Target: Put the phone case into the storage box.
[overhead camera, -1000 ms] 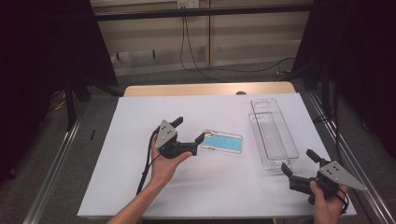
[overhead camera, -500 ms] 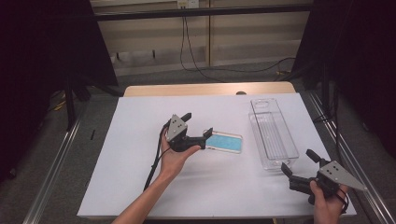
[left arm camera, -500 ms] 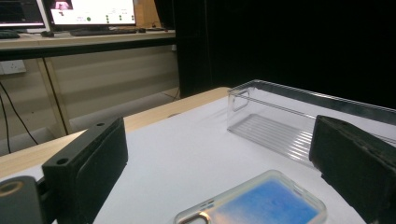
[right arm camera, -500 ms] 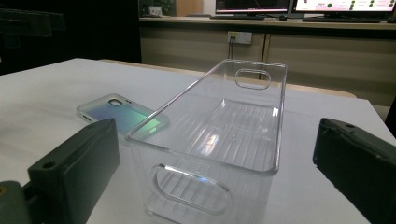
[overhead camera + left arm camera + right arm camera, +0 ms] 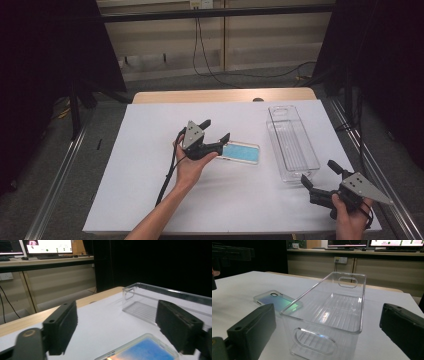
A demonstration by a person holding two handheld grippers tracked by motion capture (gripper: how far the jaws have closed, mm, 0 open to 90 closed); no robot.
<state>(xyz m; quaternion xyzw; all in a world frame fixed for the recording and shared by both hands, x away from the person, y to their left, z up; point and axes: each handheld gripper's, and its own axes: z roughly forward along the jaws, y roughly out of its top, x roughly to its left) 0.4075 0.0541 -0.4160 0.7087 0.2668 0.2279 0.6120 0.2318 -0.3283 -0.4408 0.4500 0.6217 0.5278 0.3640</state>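
Between the left gripper's (image 5: 216, 130) spread fingers (image 5: 61, 327): the phone case's (image 5: 241, 152) end.

One phone case (image 5: 240, 152), one clear bin (image 5: 292, 142), two hand-held grippers.

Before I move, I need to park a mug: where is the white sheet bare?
The white sheet is bare along its left side and its far strip. The front middle, between the left hand and the right gripper, is free too. It gets crowded around the phone case and the clear bin.
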